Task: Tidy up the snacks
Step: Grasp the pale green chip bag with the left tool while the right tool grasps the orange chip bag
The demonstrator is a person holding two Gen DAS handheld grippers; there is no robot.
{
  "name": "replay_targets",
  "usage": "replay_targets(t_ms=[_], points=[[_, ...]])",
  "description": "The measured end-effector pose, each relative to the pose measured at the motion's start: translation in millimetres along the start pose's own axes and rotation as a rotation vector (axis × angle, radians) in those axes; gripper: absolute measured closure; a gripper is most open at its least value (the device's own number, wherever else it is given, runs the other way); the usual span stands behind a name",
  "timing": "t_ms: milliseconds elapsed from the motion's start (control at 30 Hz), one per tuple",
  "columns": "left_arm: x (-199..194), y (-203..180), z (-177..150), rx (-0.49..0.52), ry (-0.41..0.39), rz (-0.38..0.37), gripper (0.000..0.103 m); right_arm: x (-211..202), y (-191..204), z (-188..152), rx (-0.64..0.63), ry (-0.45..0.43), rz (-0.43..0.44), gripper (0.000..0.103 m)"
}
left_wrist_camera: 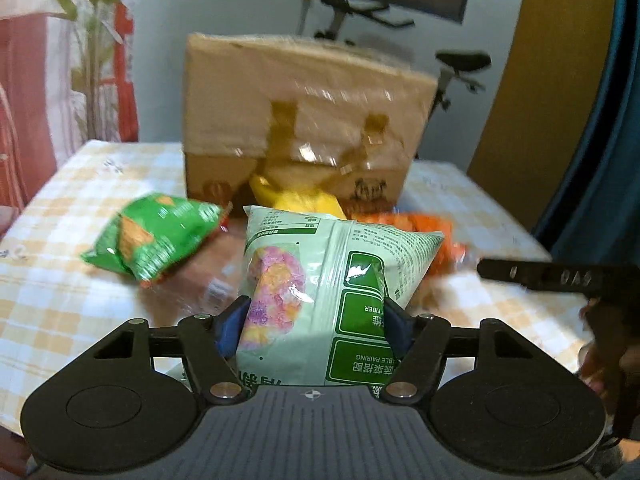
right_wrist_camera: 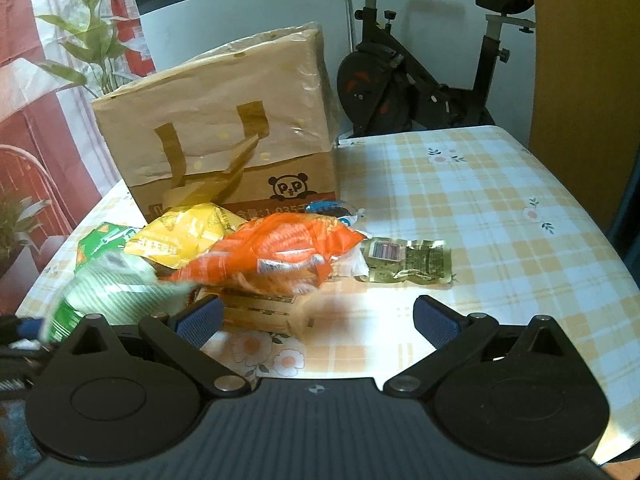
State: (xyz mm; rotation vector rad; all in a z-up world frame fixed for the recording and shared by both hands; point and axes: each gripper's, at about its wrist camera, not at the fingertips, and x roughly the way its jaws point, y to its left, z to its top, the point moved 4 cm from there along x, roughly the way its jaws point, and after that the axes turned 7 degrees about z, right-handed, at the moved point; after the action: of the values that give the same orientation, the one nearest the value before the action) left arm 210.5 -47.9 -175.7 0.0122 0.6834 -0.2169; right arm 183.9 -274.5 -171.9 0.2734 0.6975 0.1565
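Here the pale green snack bag (left_wrist_camera: 320, 300) stands between the blue pads (left_wrist_camera: 230, 330) of the left gripper (left_wrist_camera: 314, 326), its long axis running away from the camera toward the brown paper bag (left_wrist_camera: 300, 120). Both pads touch its sides and dent them a little, so the fingers look clamped on it. The bag is raised above the checked tablecloth (left_wrist_camera: 100, 184) — the left hand has it, the right one is farther.

The right gripper (right_wrist_camera: 316, 322) has its fingers wide apart with nothing between them, hovering just before the pile.

I count, besides the held one: one dark green packet (left_wrist_camera: 156, 240), one yellow packet (right_wrist_camera: 184, 240), one orange packet (right_wrist_camera: 280, 252), one clear flat pouch (right_wrist_camera: 408, 260), one tan packet (right_wrist_camera: 260, 308) under the orange — and something small and blue (right_wrist_camera: 332, 208) I cannot identify.
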Motion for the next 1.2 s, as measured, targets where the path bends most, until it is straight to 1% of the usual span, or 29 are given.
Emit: replay_targets(t_ms=[133,300,367,467,500,633,767,800,867,933,967,1033,1067,1133,1200], points=[[-11.9,9.4,8.4,-0.032,-0.051,0.035,0.032,0.4,4.4,2.9,-0.006,0.000,0.009,0.000],[-20.8,26.5,20.8,-0.078,-0.116,0.111,0.032,6.8,10.2,8.3,-0.013,0.006,0.033,0.002],[-20.6,31.5,26.5,-0.086,-0.119,0.133,0.032,13.2,11.4,13.2,-0.022,-0.001,0.039,0.002],[-20.0,37.2,32.9,-0.102,-0.124,0.156,0.032,28.1,12.4,21.8,-0.034,-0.007,0.056,0.007],[-19.0,39.3,35.3,-0.104,-0.129,0.162,0.032,34.3,12.8,24.5,-0.037,-0.004,0.059,0.010],[-18.5,45.5,39.1,-0.109,-0.144,0.181,0.032,60.0,12.3,31.2,-0.030,0.015,0.066,0.012],[-17.5,50.4,42.0,-0.117,-0.138,0.183,0.032,81.8,11.9,29.9,-0.025,0.049,0.058,0.017],[-16.4,51.6,41.2,-0.119,-0.132,0.179,0.032,86.1,10.9,28.8,-0.015,0.059,0.062,0.020],[-14.9,52.9,41.4,-0.120,-0.122,0.170,0.032,91.1,8.5,27.5,0.014,0.064,0.081,0.021],[-14.9,52.9,40.7,-0.112,-0.123,0.171,0.032,91.6,7.9,27.9,0.026,0.056,0.086,0.025],[-14.7,53.4,41.0,-0.108,-0.124,0.171,0.032,90.4,7.5,28.4,0.026,0.050,0.090,0.030],[-16.1,54.3,42.0,-0.106,-0.132,0.168,0.032,85.1,8.2,29.0,0.021,0.038,0.073,0.043],[-17.3,54.5,42.4,-0.105,-0.137,0.167,0.032,81.7,8.0,29.8,0.023,0.029,0.073,0.047],[-18.1,54.6,43.7,-0.104,-0.142,0.167,0.032,72.2,9.3,30.8,0.016,0.002,0.064,0.050],[-19.6,54.3,44.8,-0.104,-0.147,0.164,0.032,61.6,10.8,31.5,0.002,-0.032,0.057,0.050]])
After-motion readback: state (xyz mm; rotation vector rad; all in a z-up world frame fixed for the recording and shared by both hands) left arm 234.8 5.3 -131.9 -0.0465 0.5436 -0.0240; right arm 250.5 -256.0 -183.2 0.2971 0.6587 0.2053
